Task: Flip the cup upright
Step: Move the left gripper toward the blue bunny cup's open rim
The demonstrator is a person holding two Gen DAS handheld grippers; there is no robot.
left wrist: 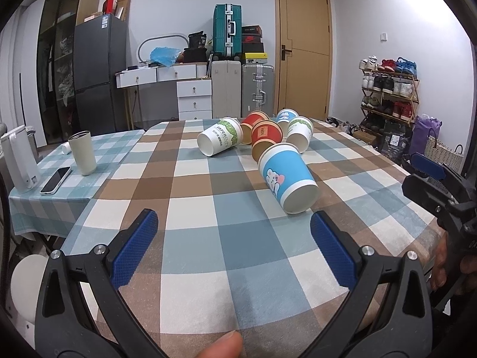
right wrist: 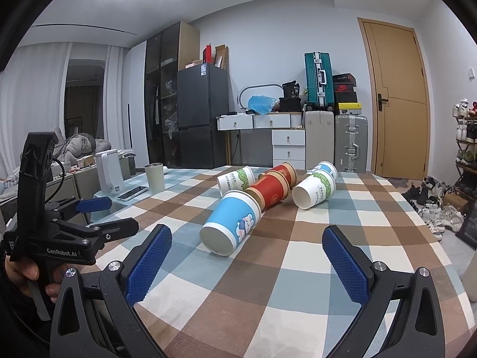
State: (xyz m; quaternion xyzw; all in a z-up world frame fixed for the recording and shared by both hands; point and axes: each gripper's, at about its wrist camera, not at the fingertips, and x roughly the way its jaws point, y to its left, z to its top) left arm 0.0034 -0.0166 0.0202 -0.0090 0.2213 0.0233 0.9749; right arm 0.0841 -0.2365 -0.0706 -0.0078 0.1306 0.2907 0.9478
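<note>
So, six paper cups lay on their sides on your checked tablecloth point(left wrist: 208, 197): two blue, two red, two white with green print. The near blue cup point(left wrist: 286, 179) sat apart from the heap, base toward you, mouth away, a cartoon animal on its wall. It lay between and just beyond your left gripper's point(left wrist: 234, 229) pads, touching neither. Behind it the other five bunched together, some touching. The far blue cup point(left wrist: 285, 117) was mostly hidden behind a white one point(left wrist: 300, 132); only its rim end showed.

You held both tongs wide apart, gripping nothing. Your right gripper point(right wrist: 246, 244) likewise pointed at the near blue cup point(right wrist: 231, 223), which lay ahead of the gap between its fingers. Pads were blue, knurled, on black plastic arms with metal screws.

At the left of the table stood one smooth pale tumbler point(left wrist: 82, 152), upright, beside one phone point(left wrist: 56, 180) lying flat and one white appliance point(left wrist: 18, 158), cut off by the lens edge. The printed text on the red cups point(right wrist: 269, 192) was too small to read.
</note>
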